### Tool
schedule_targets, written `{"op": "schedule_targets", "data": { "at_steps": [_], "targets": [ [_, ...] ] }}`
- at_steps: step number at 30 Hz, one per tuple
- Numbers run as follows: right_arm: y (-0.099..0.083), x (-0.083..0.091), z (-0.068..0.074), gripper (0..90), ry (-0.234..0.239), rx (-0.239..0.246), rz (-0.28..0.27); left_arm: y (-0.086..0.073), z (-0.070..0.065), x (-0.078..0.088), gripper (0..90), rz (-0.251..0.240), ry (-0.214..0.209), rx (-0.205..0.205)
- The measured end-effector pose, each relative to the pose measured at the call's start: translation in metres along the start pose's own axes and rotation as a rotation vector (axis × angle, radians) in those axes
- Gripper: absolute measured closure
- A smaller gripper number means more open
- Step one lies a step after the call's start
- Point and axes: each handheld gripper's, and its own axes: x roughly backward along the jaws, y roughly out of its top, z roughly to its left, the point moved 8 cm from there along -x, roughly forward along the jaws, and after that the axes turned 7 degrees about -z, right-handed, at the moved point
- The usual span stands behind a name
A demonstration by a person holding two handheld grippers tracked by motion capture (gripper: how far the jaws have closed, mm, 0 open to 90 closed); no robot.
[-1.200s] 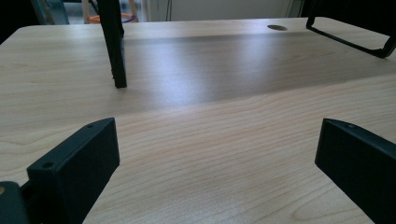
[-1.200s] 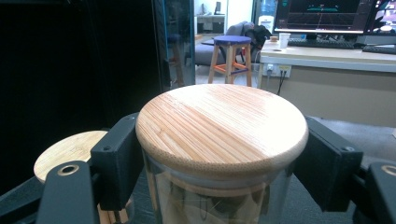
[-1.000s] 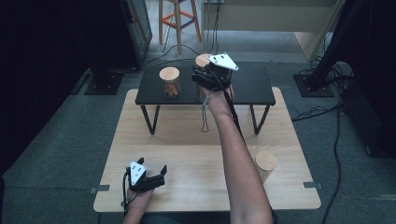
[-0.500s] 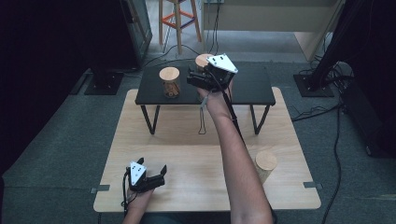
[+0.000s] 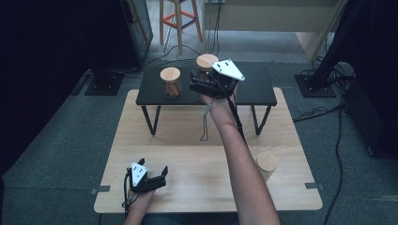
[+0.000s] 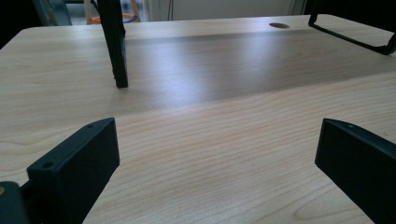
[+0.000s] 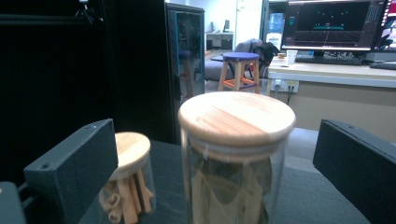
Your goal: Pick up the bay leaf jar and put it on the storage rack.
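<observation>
Wooden lids topped both glass jars on the black stand (image 5: 253, 91), which stood at the far side of the pale table (image 5: 187, 140). In the high view the right gripper (image 5: 196, 83) reached out over the stand at the end of an outstretched forearm, its grey plate up and its jaws pointing toward the tall jar (image 5: 206, 65), which sat just beyond them near the stand's back edge. The jaws had just been opening and stood wide, released, with nothing pressed between the pads.

From the right gripper view the tall jar (image 7: 236, 154) stood upright between the two black jaws but apart from each; a gap showed on either side of the glass. It held something brownish-green, leaf-like. The short jar (image 7: 128, 182) stood to its left and farther off, partly behind the left jaw, holding pale brown sticks. In the high view the short jar (image 5: 170, 82) sat left of the tall one, the two near each other but not touching.

The left gripper (image 5: 155, 174) rested low on the near edge of the table, well apart from the stand, held in the person's hand. In the left gripper view its jaws stood wide open over bare wood grain, gripping nothing, with a leg of the stand (image 6: 114, 44) ahead.

A third jar (image 5: 267, 164) with a wooden lid stood on the table just right of the right forearm. A stool (image 5: 180, 18) stood on the floor behind the stand.
</observation>
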Motion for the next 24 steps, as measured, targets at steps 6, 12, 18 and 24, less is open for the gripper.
{"op": "schedule_targets", "data": {
  "at_steps": [6,12,18,24],
  "targets": [
    [-0.001,0.024,-0.004,0.0,0.027,-0.031,0.027,-0.002,-0.002,0.001,0.0,-0.021,0.009,0.001],
    [-0.005,0.053,-0.007,0.0,0.057,0.000,0.017,-0.001,-0.004,-0.001,0.0,-0.006,0.011,-0.022],
    [-0.015,0.075,-0.006,0.0,0.077,-0.004,0.025,0.000,-0.005,-0.001,0.0,0.004,0.013,-0.030],
    [-0.019,0.094,-0.003,0.0,0.098,0.004,0.005,0.001,-0.004,-0.003,0.0,0.019,0.017,-0.022]
  ]
}}
